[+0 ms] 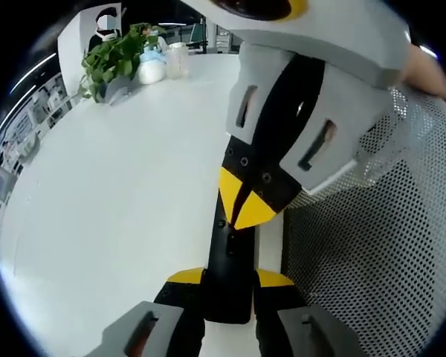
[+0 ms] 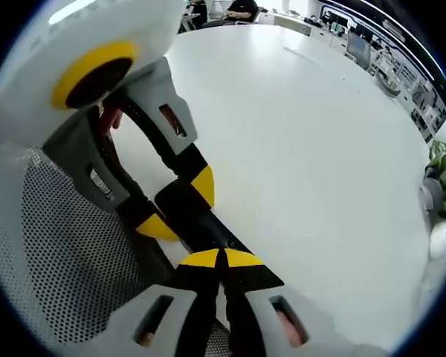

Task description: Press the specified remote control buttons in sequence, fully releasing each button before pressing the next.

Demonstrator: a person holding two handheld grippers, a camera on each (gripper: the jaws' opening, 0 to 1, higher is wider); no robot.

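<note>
Right now the left gripper has its yellow-tipped fingers clamped on the near end of the black remote control, steadying it on the white bench beside the perforated mesh tray. Further up, the right gripper comes down with fingers pinched together, tips on the remote. Best press straight down, then lift fully clear. Far back sits a potted plant.

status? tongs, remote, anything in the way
Left tongs shut on remote. Right tongs shut, tips pressing on remote. Perforated tray alongside; white table otherwise unobstructed.
</note>
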